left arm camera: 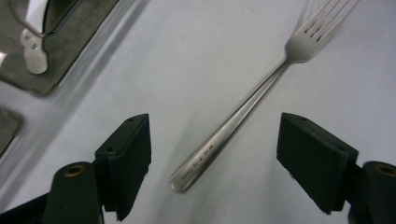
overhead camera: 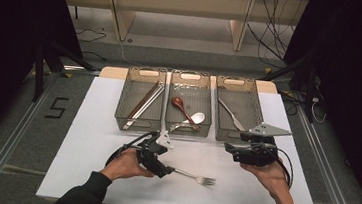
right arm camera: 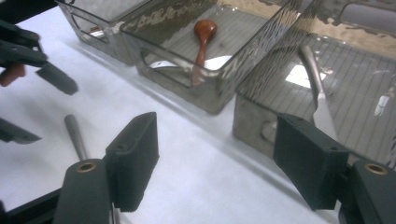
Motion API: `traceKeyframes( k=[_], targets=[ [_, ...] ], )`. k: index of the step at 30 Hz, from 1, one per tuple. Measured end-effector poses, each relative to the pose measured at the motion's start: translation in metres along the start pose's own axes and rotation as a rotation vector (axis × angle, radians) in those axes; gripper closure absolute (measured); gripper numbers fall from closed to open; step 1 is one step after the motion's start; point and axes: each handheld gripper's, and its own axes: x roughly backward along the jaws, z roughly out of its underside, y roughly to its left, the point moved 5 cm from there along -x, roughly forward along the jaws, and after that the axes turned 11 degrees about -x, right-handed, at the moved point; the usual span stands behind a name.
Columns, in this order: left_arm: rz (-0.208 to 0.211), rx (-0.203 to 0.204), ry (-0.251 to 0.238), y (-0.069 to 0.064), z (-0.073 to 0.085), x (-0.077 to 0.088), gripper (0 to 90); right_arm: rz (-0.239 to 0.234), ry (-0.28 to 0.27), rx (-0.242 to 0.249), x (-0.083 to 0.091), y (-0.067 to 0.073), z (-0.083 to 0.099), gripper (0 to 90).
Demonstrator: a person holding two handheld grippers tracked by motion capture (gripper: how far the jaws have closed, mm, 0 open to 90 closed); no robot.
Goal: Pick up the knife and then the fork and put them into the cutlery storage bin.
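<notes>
Left claw (left arm camera: 215, 154) wide, straddling the fork (left arm camera: 243, 112) handle's end, untouched.

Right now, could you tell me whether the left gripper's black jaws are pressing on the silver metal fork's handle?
No: the left gripper stands open, its pads apart from the silver metal fork lying flat on the white table.

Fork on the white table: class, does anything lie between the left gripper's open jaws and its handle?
Nothing visible does. The fork lies alone on the bare table, its handle end between the open jaws of the left gripper, untouched by either pad.
</notes>
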Motion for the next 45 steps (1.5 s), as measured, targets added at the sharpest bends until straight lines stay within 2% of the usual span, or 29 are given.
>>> traceKeyframes(
  k=[9,17,27,31,38,45],
  targets=[
    [0.04,-0.07,0.082,-0.003,-0.006,-0.016,34.0,-0.03,0.005,-0.011,0.003,0.008,0.021,30.5],
    [0.07,-0.088,0.115,-0.002,-0.006,-0.026,42.0,-0.038,0.005,-0.018,0.002,0.01,0.033,30.5],
    [0.092,-0.098,0.125,-0.002,-0.008,-0.028,48.7,-0.057,0.005,-0.01,0.003,0.017,0.039,30.5],
    [0.112,-0.105,0.149,-0.003,-0.007,-0.032,51.2,-0.059,0.007,-0.011,0.002,0.017,0.04,30.6],
    [0.109,-0.148,0.185,-0.005,-0.007,-0.031,60.7,-0.06,0.009,-0.012,0.002,0.017,0.041,30.7],
    [0.145,-0.205,0.259,-0.012,-0.007,-0.027,70.2,-0.062,0.007,-0.02,0.002,0.016,0.041,30.9]
  ],
)
